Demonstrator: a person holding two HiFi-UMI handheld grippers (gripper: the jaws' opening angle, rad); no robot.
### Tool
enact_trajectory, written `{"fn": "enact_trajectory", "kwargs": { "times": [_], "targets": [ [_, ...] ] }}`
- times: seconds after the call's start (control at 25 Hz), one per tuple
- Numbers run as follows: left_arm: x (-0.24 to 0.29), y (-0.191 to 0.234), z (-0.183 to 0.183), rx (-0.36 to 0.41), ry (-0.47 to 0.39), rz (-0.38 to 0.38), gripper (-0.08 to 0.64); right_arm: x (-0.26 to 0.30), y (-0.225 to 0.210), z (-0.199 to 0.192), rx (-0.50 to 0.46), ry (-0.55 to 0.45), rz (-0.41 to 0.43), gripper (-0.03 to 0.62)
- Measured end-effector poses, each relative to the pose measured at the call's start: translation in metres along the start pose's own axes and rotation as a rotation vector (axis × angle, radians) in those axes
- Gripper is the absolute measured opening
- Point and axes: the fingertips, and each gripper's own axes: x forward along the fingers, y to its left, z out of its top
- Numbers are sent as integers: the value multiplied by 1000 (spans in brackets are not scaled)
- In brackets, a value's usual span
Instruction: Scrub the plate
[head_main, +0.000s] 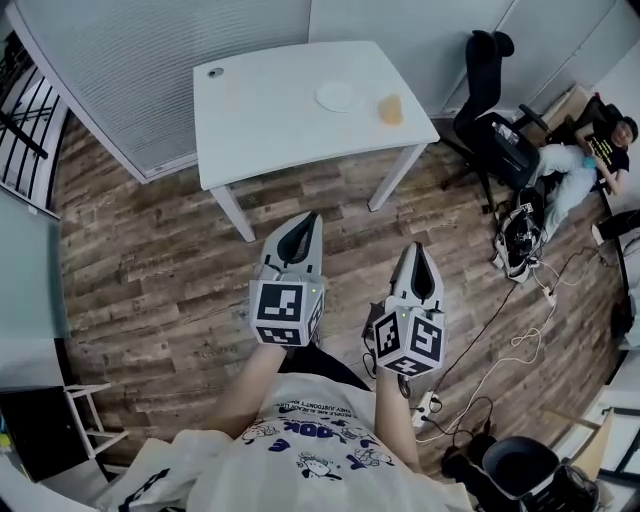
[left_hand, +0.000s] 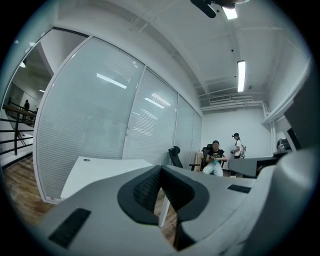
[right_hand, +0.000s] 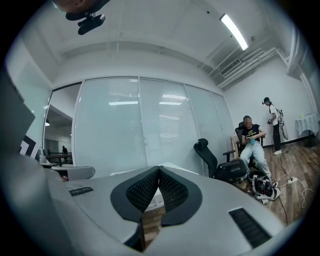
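A white plate (head_main: 337, 96) lies on the white table (head_main: 270, 120) toward its far right, with an orange-tan sponge (head_main: 391, 109) just right of it. Both grippers hang over the wood floor well short of the table. My left gripper (head_main: 305, 220) is shut and empty, tips pointing at the table. My right gripper (head_main: 417, 250) is also shut with nothing in it. In the left gripper view the left gripper (left_hand: 160, 169) has its pads meeting, and the table (left_hand: 100, 170) shows beyond. In the right gripper view the right gripper (right_hand: 159, 170) has its pads closed together.
A small dark round thing (head_main: 215, 72) sits at the table's far left corner. A black office chair (head_main: 485, 80) and a seated person (head_main: 590, 160) are at the right, with bags and cables (head_main: 520, 340) across the floor. Glass partitions (head_main: 150, 60) back the table.
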Motion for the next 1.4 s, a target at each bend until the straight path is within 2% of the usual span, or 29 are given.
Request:
{"fn": "enact_trajectory", "kwargs": {
  "times": [0.32,0.64,1.4],
  "targets": [
    [42,0,-5,1,24,27,26,43,-16,-7,13,27,25,6],
    [84,28,-3,-3,31,51,26,93,-17,-12,15,40,24,6],
    [230,111,27,1,35,-12,26,255,2,-9,0,27,-50,6]
  ]
}}
